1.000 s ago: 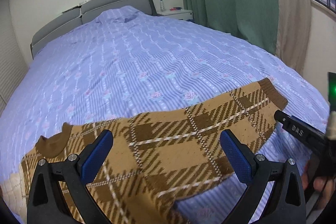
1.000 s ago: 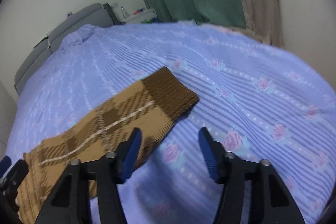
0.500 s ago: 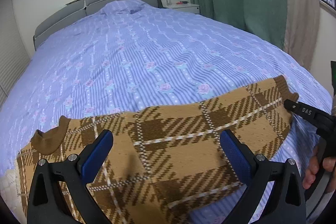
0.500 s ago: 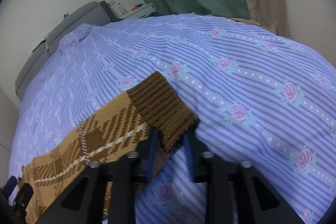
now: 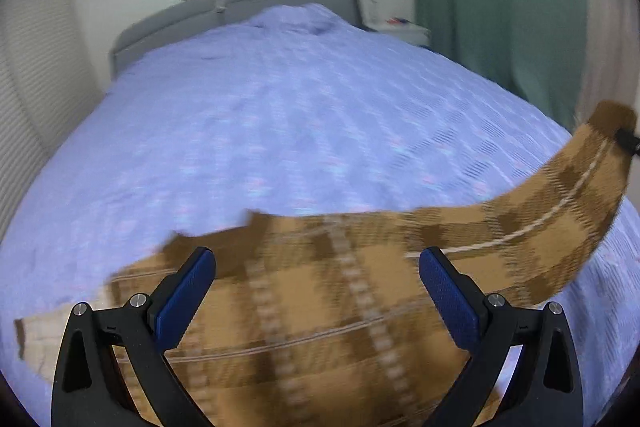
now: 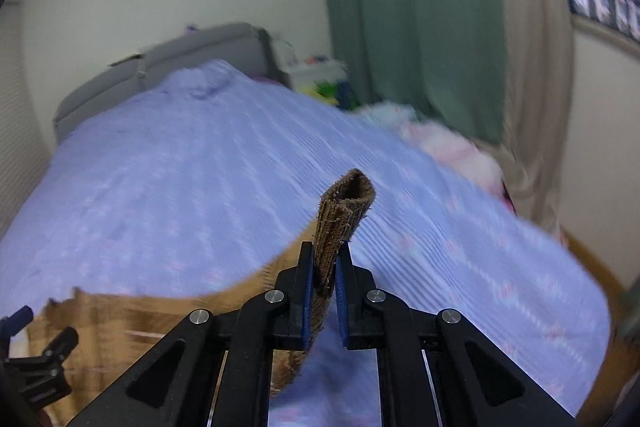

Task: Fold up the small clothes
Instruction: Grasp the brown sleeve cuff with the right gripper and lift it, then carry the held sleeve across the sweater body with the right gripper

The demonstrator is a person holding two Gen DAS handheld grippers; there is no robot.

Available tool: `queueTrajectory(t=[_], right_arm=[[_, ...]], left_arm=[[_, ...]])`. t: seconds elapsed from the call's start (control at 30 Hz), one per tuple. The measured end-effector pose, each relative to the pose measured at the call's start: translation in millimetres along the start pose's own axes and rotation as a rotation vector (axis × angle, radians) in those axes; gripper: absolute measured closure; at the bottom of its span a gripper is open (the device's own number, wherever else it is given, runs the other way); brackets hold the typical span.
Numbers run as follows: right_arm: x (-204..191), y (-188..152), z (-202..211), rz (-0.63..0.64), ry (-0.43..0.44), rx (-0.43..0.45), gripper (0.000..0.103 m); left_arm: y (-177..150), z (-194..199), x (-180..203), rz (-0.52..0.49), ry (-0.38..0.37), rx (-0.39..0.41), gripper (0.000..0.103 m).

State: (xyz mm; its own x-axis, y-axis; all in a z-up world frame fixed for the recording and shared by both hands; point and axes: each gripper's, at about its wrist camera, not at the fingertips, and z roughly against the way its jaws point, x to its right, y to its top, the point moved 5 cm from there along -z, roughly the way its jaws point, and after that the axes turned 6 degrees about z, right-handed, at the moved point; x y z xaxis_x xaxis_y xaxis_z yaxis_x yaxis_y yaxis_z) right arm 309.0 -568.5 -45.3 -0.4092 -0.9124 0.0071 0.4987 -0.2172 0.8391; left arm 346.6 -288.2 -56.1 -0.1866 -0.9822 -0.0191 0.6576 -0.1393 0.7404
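A brown plaid sweater lies spread on the blue bedspread, blurred by motion. My left gripper hovers open over its body, blue pads wide apart with nothing between them. The sleeve rises off the bed at the right, its dark ribbed cuff pinched by the right gripper's tip. In the right wrist view my right gripper is shut on that cuff, which sticks up past the pads. The sweater's body trails down to the left, beside the left gripper.
A grey headboard stands at the far end of the bed. A green curtain and a beige one hang on the right. A nightstand and a pink and white pile sit by the bed's right side.
The right gripper closed on the sleeve cuff and lifted it off the bed. The left gripper, still open, shifted across the sweater's body.
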Motion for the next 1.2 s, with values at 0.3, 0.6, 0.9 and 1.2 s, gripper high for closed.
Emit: queueTrajectory(t=[0.3,0.6,0.9,1.2], right_arm=[[-129.3,71.0,66.0,0.197,0.143,0.123,0.092],[-276.3,45.3,88.8,0.386,0.288,0.088,0.092],[-389.8,-33.9,80.5,0.532,0.435,-0.045,0.092],[-443.4,-119.7,59.8,0.630,0.530,-0.206,0.092]], left_arm=[[-5.7,44.1,-124.8,0.153,0.099,0.022,0.000],[-23.0,66.4,-221.3,0.278,0.194,0.032,0.000],[-54.7,64.5,-284.1,0.312,0.264,-0.013,0.000],[-84.3,42.9,-306.9,0.315,0.280,-0.090,0.000]])
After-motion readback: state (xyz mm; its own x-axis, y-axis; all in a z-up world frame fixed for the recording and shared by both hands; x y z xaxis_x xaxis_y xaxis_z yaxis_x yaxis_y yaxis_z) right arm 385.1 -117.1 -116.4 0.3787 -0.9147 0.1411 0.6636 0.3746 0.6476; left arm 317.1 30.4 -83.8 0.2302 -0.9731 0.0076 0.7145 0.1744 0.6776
